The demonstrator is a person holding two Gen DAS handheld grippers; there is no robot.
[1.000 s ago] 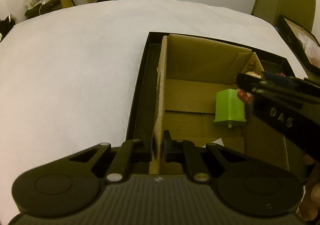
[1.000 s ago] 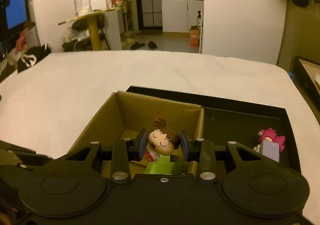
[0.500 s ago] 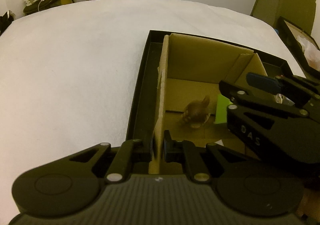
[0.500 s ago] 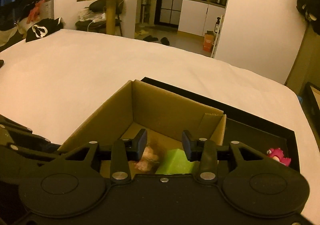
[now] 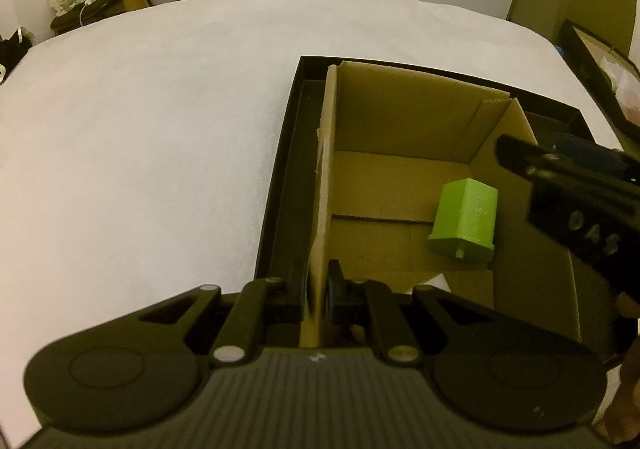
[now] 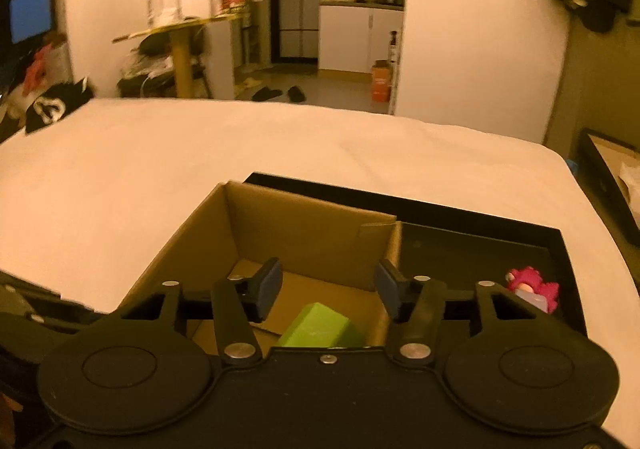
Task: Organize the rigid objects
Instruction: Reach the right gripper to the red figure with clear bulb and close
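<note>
An open cardboard box (image 5: 404, 117) (image 6: 304, 229) stands inside a black tray (image 5: 280, 169) (image 6: 480, 217) on the white table. A green block (image 5: 466, 219) (image 6: 320, 327) lies on the box floor. My left gripper (image 5: 319, 295) is shut on the box's left wall. My right gripper (image 6: 328, 289) is open and empty above the box; it shows at the right of the left wrist view (image 5: 576, 201). A pink figure (image 6: 532, 289) sits in the tray right of the box. The brown-haired figure is hidden from both views.
A second black tray (image 5: 592, 61) (image 6: 608, 177) lies off the table's right side. A yellow side table (image 6: 180, 45) with a jar and a can stands beyond the far edge. White table surface extends left and far.
My right gripper opened and let go of the brown-haired figure, which dropped into the box. The right gripper then drew back and up. The left gripper stayed clamped on the box wall.
</note>
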